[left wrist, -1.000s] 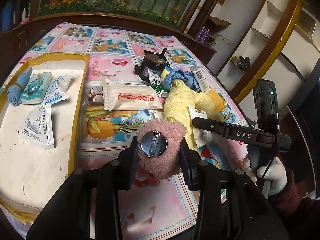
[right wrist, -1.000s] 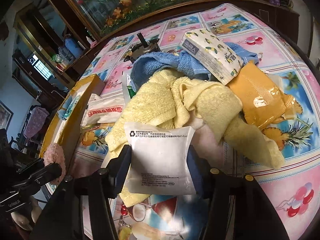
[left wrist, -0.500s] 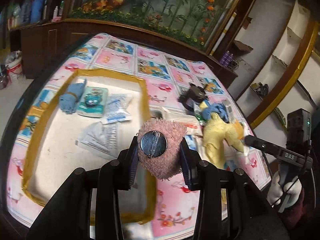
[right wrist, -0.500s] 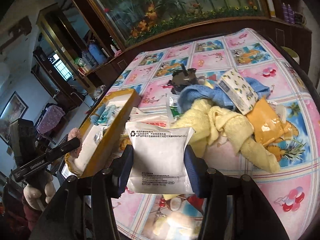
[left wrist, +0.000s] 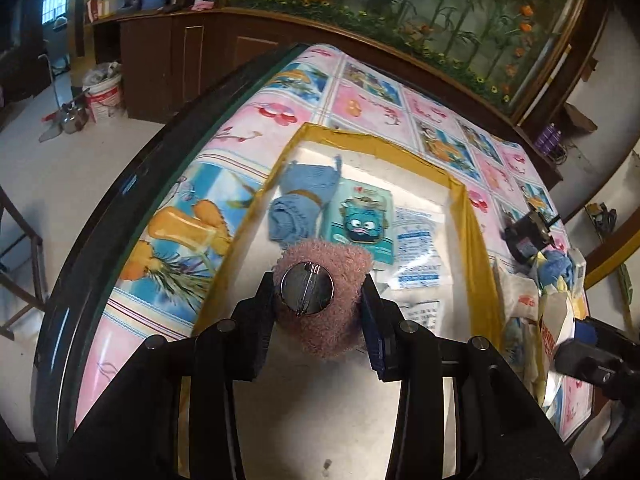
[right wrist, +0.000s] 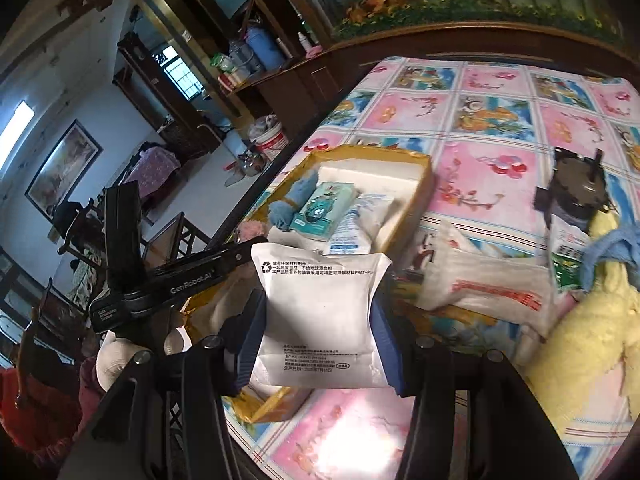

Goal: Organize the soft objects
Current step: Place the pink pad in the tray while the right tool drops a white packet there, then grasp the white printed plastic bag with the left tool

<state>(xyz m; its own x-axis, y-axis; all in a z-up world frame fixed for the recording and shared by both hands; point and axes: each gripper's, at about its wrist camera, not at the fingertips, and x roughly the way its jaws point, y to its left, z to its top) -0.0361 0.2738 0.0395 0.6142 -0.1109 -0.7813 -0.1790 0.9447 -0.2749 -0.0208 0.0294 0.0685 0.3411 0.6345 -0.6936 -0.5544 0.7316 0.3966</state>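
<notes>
Fuzz-covered pink plush pad point(left wrist: 326, 308) sat clenched in the left tool point(left wrist: 320, 308), its round metal pin back point(left wrist: 307, 288) facing the camera, held above the near part of the yellow-rimmed tray point(left wrist: 474, 236). In that tray lay a rolled blue cloth point(left wrist: 298, 208), a teal tissue pack point(left wrist: 360, 222) and desiccant sachets point(left wrist: 418, 248). The right tool point(right wrist: 316, 320) gripped a white sachet point(right wrist: 316, 304) upright, long axis vertical, printed face toward the lens, over the desk point(right wrist: 500, 120) beside the tray.
</notes>
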